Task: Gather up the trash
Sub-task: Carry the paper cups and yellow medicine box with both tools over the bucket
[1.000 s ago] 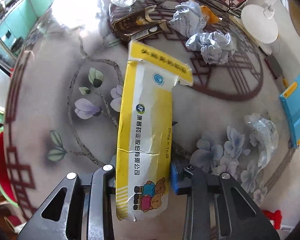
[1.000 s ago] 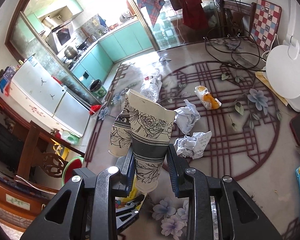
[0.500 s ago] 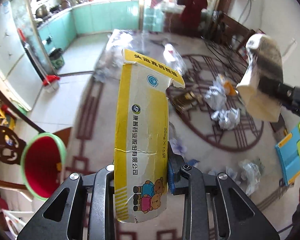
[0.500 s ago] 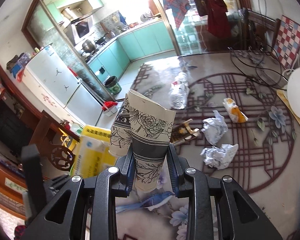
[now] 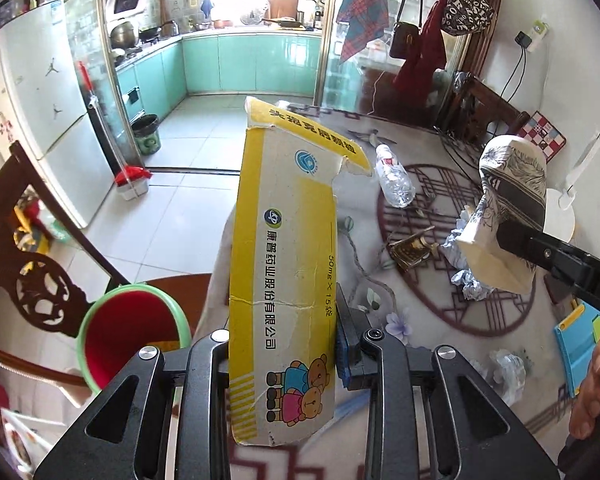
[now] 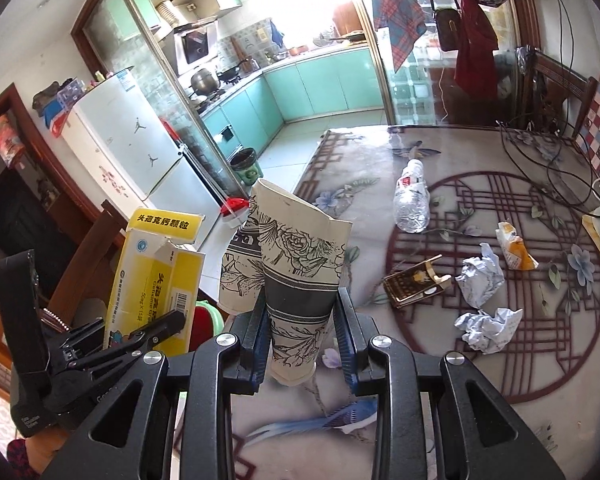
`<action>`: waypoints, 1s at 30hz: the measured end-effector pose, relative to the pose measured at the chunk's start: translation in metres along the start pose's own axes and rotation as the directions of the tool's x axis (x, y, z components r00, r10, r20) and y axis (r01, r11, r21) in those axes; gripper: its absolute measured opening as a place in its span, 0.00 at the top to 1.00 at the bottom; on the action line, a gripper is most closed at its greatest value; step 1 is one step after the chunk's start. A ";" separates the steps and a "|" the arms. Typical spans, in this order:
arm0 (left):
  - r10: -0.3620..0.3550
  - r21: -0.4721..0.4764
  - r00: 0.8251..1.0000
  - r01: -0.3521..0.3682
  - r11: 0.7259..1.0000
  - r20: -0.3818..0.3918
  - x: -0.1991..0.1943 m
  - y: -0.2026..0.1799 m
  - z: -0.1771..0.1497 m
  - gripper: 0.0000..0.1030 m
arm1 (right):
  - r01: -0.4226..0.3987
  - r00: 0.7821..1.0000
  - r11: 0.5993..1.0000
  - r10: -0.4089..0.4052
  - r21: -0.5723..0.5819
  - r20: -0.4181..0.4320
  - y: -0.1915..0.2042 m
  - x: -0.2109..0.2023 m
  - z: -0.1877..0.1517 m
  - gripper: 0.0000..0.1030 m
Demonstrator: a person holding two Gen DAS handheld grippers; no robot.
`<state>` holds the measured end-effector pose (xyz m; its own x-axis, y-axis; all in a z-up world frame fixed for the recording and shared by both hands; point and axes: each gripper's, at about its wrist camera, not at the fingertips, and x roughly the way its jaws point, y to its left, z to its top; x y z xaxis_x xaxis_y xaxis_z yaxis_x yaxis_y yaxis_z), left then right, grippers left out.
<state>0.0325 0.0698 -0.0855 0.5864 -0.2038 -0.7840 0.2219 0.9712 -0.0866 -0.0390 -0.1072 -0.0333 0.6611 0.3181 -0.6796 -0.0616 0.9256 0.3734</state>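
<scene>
1. The left gripper (image 5: 282,344) is clamping a flattened cardboard box (image 5: 284,264), which is standing upright between its fingers, off the table's (image 6: 364,168) left edge.
2. The right gripper (image 6: 302,344) is squeezing two nested paper cups (image 6: 296,276) above the table's near left part — to the right of the box.
3. A bin (image 5: 134,332) is sitting on the floor below and left of the box, beside a wooden chair (image 5: 32,276).
4. A crushed plastic bottle (image 6: 411,200) is lying on the table, farther back.
5. A small opened carton (image 6: 416,284) is lying near the middle, with two crumpled paper balls (image 6: 482,276) just to its right.
6. A snack wrapper (image 6: 514,246) is lying behind those balls.
7. A refrigerator (image 6: 140,152) is standing far left, kitchen cabinets (image 6: 316,84) behind.
</scene>
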 end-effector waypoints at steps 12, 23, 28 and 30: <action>-0.002 0.020 0.999 0.001 1.000 0.038 -0.013 0.043 0.006 0.73 | 0.021 0.999 0.999 -0.020 -0.024 0.035 0.060 0.011 0.000 0.74; 0.019 0.003 0.999 -0.020 1.000 0.051 -0.012 0.093 0.006 0.73 | 0.017 1.000 0.999 -0.016 -0.048 0.023 0.111 0.037 0.001 0.74; 0.066 -0.031 0.997 -0.064 0.997 0.042 -0.012 0.121 0.000 0.73 | -0.010 1.000 0.997 0.009 -0.072 -0.015 0.137 0.060 -0.002 0.74; 0.083 -0.050 0.996 -0.081 0.995 0.035 -0.011 0.133 -0.002 0.73 | -0.023 0.999 0.996 0.021 -0.084 -0.032 0.146 0.070 -0.004 0.74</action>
<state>0.0534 0.2015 -0.0896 0.6300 -0.1267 -0.7662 0.1346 0.9895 -0.0530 -0.0044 0.0508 -0.0287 0.6350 0.3436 -0.6919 -0.1394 0.9319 0.3349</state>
